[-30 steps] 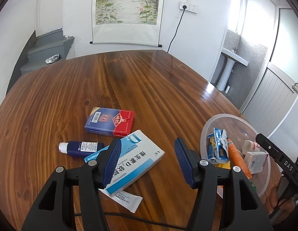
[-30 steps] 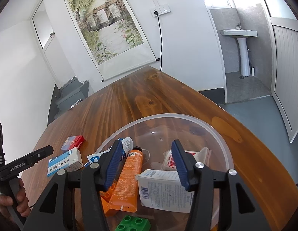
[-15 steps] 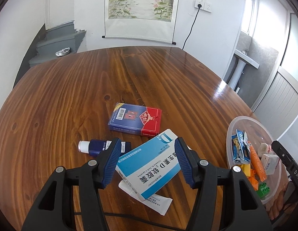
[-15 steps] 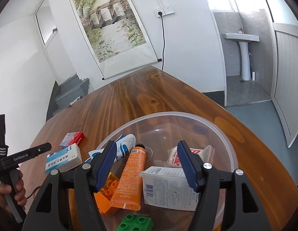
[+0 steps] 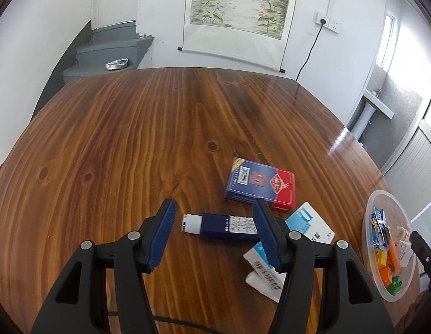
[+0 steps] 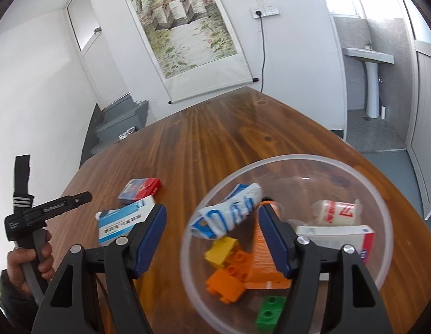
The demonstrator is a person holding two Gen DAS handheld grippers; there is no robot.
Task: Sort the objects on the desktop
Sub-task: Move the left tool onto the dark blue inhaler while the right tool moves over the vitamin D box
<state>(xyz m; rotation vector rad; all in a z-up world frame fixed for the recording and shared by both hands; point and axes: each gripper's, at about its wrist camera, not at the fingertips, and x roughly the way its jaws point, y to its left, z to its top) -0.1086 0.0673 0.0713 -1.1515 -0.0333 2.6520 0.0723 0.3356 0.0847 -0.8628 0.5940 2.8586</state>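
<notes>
A dark blue tube with a white cap [image 5: 221, 224] lies on the wooden table, just beyond my open left gripper [image 5: 214, 231] and between the lines of its fingers. Behind it sits a blue-and-red card box [image 5: 260, 183]; to its right a blue-and-white medicine box [image 5: 307, 224] rests on a white tube [image 5: 266, 279]. My right gripper [image 6: 211, 239] hangs over the left rim of the clear plastic bowl [image 6: 426, 239], jaws opening, nothing between them. In the bowl lie an orange tube [image 6: 261, 256], a white carton [image 6: 337, 236], a blue-white sachet [image 6: 229, 214] and toy bricks [image 6: 226, 278].
The wooden table [image 5: 132, 139] stretches bare to the far wall with a hanging scroll painting [image 5: 240, 2]. A person's hand [image 6: 23, 261] holds the left gripper handle at the left of the right wrist view. The bowl [image 5: 365, 222] stands near the table's right edge.
My left gripper has swung left, from over the medicine box to the dark blue tube. My right gripper has opened wider and drawn back and left from the white carton in the bowl.
</notes>
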